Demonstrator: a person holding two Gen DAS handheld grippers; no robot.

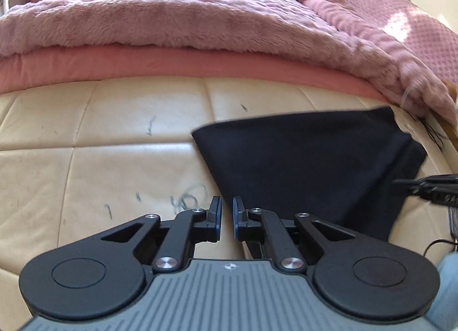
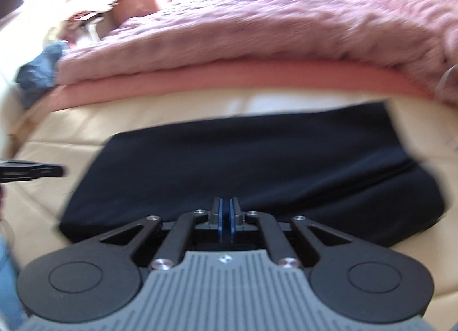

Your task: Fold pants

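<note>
The black pants lie folded into a flat block on the cream quilted bench; they also fill the middle of the right wrist view. My left gripper is slightly open and empty, hovering just off the pants' near left edge. My right gripper has its blue pads nearly together over the near edge of the pants; no cloth shows between them. The right gripper's tip shows in the left wrist view, and the left gripper's tip in the right wrist view.
A fluffy pink blanket over a pink mattress rises right behind the bench. Pen marks dot the cream leather. Clutter and a blue cloth sit at the far left.
</note>
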